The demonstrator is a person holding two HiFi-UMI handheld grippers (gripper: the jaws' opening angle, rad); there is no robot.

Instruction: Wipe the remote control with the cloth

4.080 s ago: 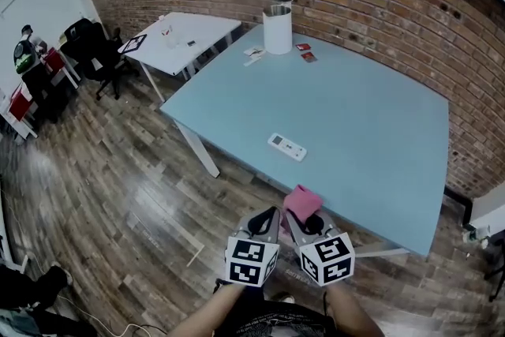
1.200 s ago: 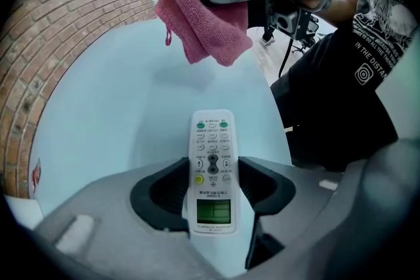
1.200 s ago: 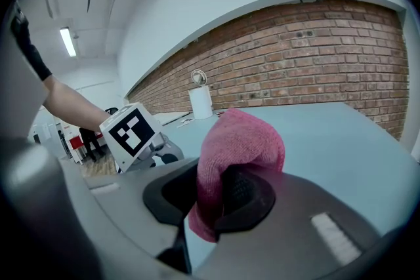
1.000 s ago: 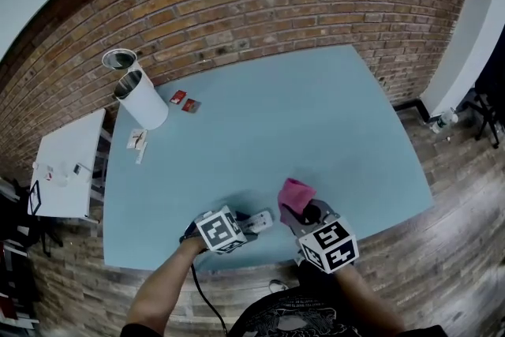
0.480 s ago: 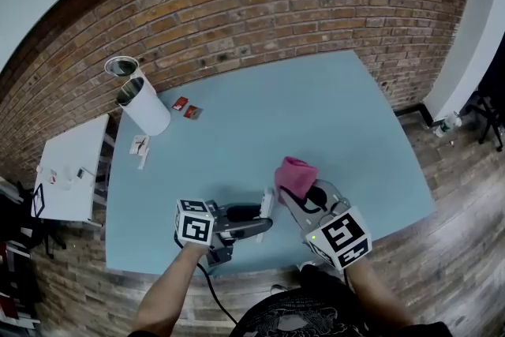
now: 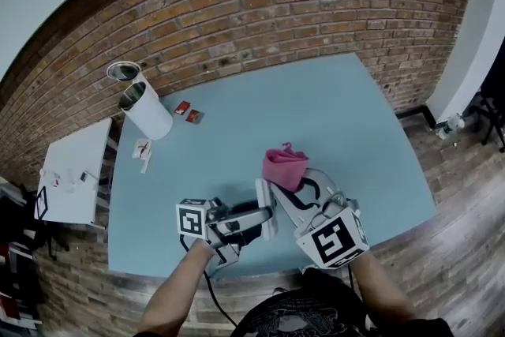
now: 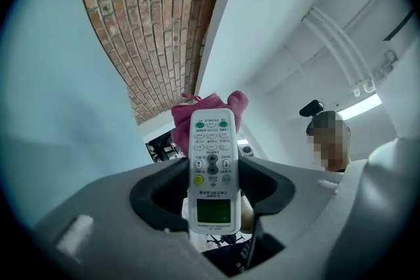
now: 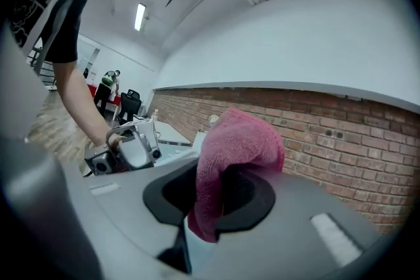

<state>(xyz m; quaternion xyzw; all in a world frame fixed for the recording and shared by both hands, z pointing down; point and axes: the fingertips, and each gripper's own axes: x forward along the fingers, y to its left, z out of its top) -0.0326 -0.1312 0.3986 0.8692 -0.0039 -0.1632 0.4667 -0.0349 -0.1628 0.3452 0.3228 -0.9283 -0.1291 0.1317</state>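
Blue bench (image 6: 316,110) by brick wall (image 6: 237,4), white bin (image 6: 147,110) at 10 o'clock; left gripper (image 6: 262,217) jaws pinch remote (image 7: 212,167), right gripper (image 6: 293,189) jaws pinch pink cloth (image 8: 239,141).

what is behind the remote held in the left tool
The pink cloth shows behind the top end of the remote. Its middle is covered by the remote, so whether they touch cannot be told.

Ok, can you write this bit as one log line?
left gripper: shut on remote | right gripper: shut on cloth | cloth: by remote's far end, touch unclear
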